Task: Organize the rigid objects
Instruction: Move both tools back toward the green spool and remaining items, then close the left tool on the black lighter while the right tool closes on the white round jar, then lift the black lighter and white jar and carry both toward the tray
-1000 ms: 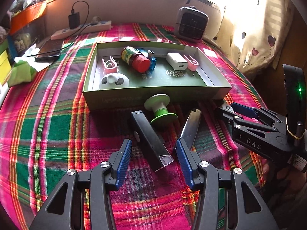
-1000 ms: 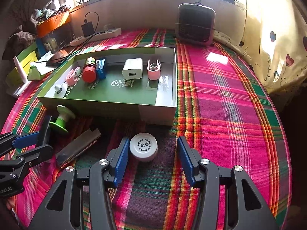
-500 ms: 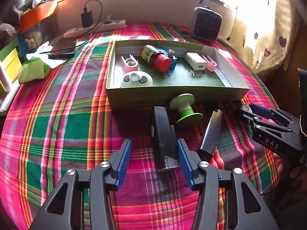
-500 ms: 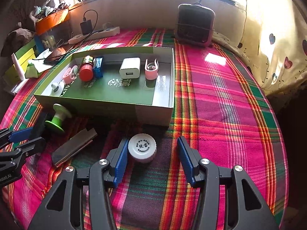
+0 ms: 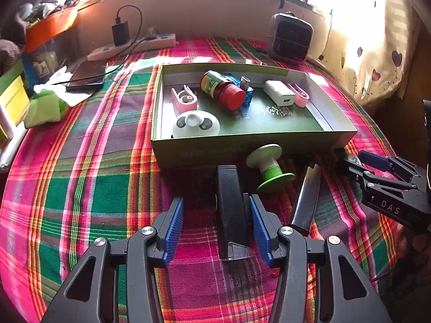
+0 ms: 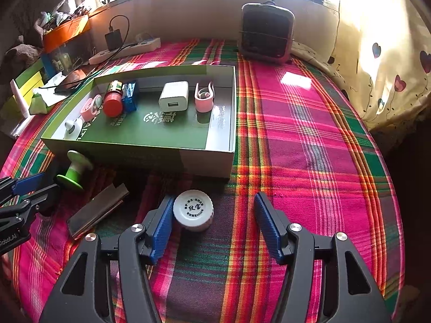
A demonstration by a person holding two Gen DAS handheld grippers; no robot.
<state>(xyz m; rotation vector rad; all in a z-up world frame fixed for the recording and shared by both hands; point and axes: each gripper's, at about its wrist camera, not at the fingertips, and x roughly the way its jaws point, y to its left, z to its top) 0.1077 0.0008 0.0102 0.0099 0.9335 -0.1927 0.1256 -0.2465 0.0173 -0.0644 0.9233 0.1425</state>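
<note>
A black stapler-like bar with a clear tip lies on the plaid cloth between the fingers of my left gripper, close to the right pad and apart from the left one; the gripper is open. A white round jar stands between the fingers of my right gripper, right beside the left pad; the right pad is well clear, and the jaws are opening. Just ahead is the green box holding a red-capped bottle, a white charger, pink clips and a panda-faced piece.
A green and white spool and a grey metal bar lie in front of the box, between the two grippers. A small heater stands at the back, a power strip and a phone at the back left. A curtain hangs on the right.
The left wrist view has swung so the black bar now lies straight between its fingers, near the right pad. My right gripper's fingers have spread wider around the white jar.
</note>
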